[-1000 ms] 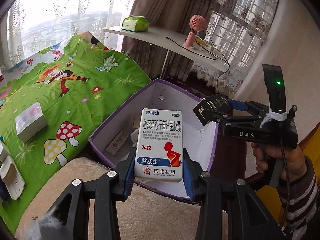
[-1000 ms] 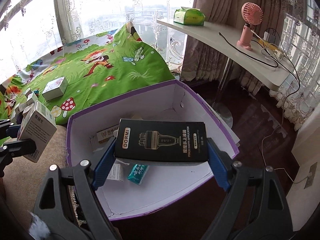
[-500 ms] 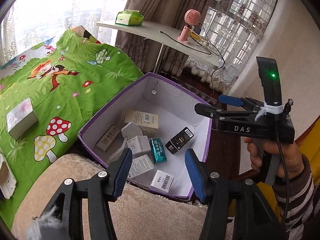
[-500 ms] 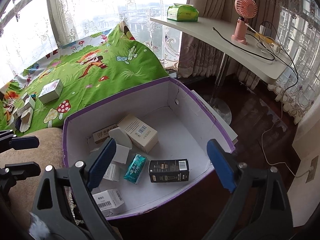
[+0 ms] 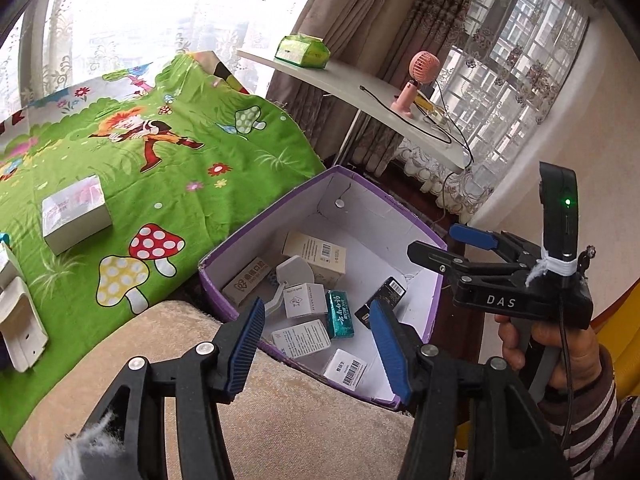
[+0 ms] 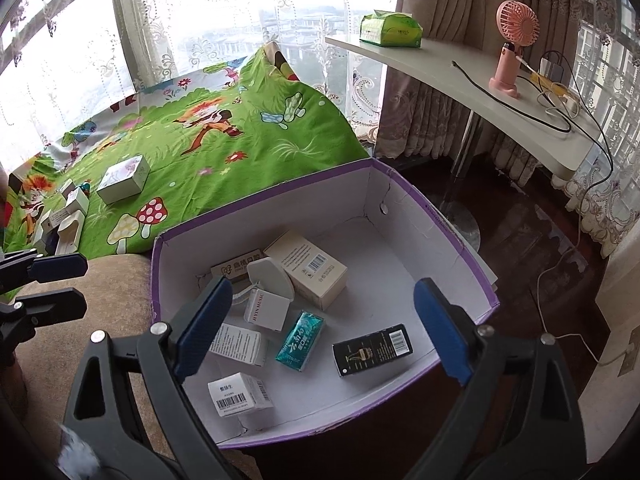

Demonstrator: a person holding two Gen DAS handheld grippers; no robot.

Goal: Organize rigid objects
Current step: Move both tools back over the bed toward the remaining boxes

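Observation:
A purple cardboard box [image 6: 460, 240] with a white inside holds several small packages, among them a black box [image 6: 373, 350], a teal pack [image 6: 301, 341] and a white medicine box [image 6: 239, 395]. The box also shows in the left wrist view [image 5: 436, 280]. My left gripper [image 5: 318, 350] is open and empty above the box's near edge. My right gripper [image 6: 324, 324] is open and empty over the box; it also shows in the left wrist view [image 5: 436, 246], to the right of the box.
A green cartoon-print cloth [image 5: 160, 168] lies left of the box with a white box [image 5: 76, 212] and other packages [image 6: 68, 216] on it. A beige cushion [image 5: 280, 420] is under the left gripper. A white table [image 6: 480, 92] carries a pink fan [image 6: 514, 48].
Both grippers opened: the left let go of the white medicine box and the right let go of the black box, and both now lie in the purple box. Both grippers have drawn back slightly.

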